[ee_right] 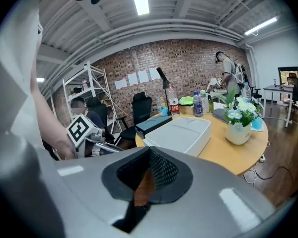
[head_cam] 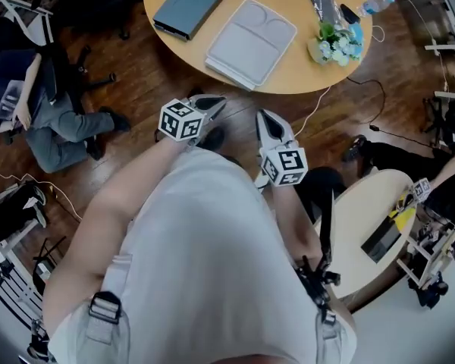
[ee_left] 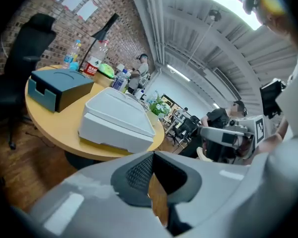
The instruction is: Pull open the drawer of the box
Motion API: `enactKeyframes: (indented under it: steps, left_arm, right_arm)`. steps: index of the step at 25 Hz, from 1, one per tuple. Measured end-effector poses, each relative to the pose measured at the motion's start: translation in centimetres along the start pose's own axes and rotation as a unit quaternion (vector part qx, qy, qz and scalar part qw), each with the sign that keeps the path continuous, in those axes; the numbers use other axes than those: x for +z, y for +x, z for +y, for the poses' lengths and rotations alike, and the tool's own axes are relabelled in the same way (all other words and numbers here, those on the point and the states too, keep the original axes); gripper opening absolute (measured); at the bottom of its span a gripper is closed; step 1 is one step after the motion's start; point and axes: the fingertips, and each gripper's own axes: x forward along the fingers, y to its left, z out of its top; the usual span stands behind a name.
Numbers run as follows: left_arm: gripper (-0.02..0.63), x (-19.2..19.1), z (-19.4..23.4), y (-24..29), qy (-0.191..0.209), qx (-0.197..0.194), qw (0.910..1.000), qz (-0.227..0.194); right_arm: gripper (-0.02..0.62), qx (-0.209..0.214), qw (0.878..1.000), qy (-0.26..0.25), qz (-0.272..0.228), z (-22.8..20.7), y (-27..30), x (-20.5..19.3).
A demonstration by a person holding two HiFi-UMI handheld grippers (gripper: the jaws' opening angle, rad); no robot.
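Teal box (head_cam: 191,4), boxy and matte with a notch cut into its front face, sits on the far side of the round table (head_cam: 288,78), which has a smooth light wood top. It's well apart from both grippers. Right beside it, nearer the table edge on my side, is a flat pale grey plastic case (head_cam: 252,42) with rounded corners and a moulded lid. A white pot of flowers (head_cam: 335,44) and a clear bottle (head_cam: 375,4) stand further right.

Left gripper (head_cam: 221,101) and right gripper (head_cam: 262,114) are both up close to the white shirt, over the dark plank floor (head_cam: 136,89). Both have their mesh-textured pads pressed together with nothing between them. A cable (head_cam: 315,108) trails off the table, and a seated person (head_cam: 53,120) is off to the left.
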Motion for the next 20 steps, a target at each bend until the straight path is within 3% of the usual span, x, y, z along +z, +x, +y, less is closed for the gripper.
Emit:
enactKeyframes:
  steps: [5, 8, 10, 14, 20]
  left_arm:
    - [0.006, -0.1, 2.3, 1.0, -0.105, 0.018, 0.9936, -0.037]
    - [0.008, -0.1, 3.9, 1.4, -0.175, 0.02, 0.9822, -0.066]
    - [0.05, 0.0, 4.6, 2.0, -0.212, 0.008, 0.9735, -0.085]
    - [0.142, 0.8, 5.6, 3.3, -0.251, -0.013, 0.9623, -0.104]
    - [0.176, 2.0, 6.9, 4.7, -0.284, -0.029, 0.951, -0.119]
  right_arm:
    - [0.008, 0.001, 1.0, -0.012, 0.013, -0.5, 0.2, 0.7]
    - [0.008, 0.0, 1.0, -0.014, 0.015, -0.4, 0.3, 1.3]
    - [0.006, 0.0, 1.0, -0.013, 0.017, -0.3, 0.5, 1.3]
    - [0.008, -0.004, 1.0, -0.014, 0.024, -0.2, 0.9, 1.2]
    - [0.008, -0.02, 0.999, -0.007, 0.027, -0.6, 1.0, 1.5]
